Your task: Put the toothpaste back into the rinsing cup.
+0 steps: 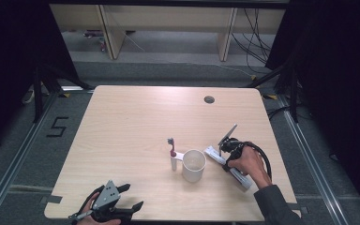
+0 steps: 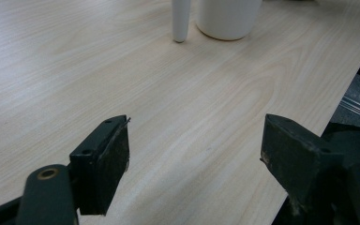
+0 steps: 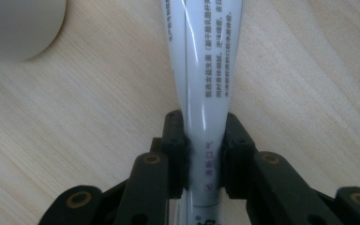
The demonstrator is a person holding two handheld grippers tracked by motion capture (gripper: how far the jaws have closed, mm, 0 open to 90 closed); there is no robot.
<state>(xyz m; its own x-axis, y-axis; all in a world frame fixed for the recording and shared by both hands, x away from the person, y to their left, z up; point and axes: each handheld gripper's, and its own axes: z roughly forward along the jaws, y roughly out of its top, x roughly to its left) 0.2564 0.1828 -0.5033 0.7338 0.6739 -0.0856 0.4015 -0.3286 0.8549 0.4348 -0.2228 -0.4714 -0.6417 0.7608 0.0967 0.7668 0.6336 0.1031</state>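
A white cup [image 1: 193, 165] stands near the table's front middle, and it also appears in the left gripper view [image 2: 227, 18] and the right gripper view [image 3: 14, 28]. A toothbrush [image 1: 172, 153] with a white handle [image 2: 180, 21] and a pink and grey head stands nearly upright against the cup's left side. A white toothpaste tube [image 1: 240, 178] lies flat to the right of the cup. My right gripper [image 1: 227, 161] is shut on that tube [image 3: 201, 70], jaws [image 3: 205, 129] pressing both sides. My left gripper [image 1: 133, 197] rests open at the front left edge, nothing between its jaws [image 2: 194, 140].
The light wooden table [image 1: 131, 126] has a round cable hole [image 1: 209, 99] at the back right. Its front edge runs just past my left gripper's right jaw. Dark floor and black curtains surround the table.
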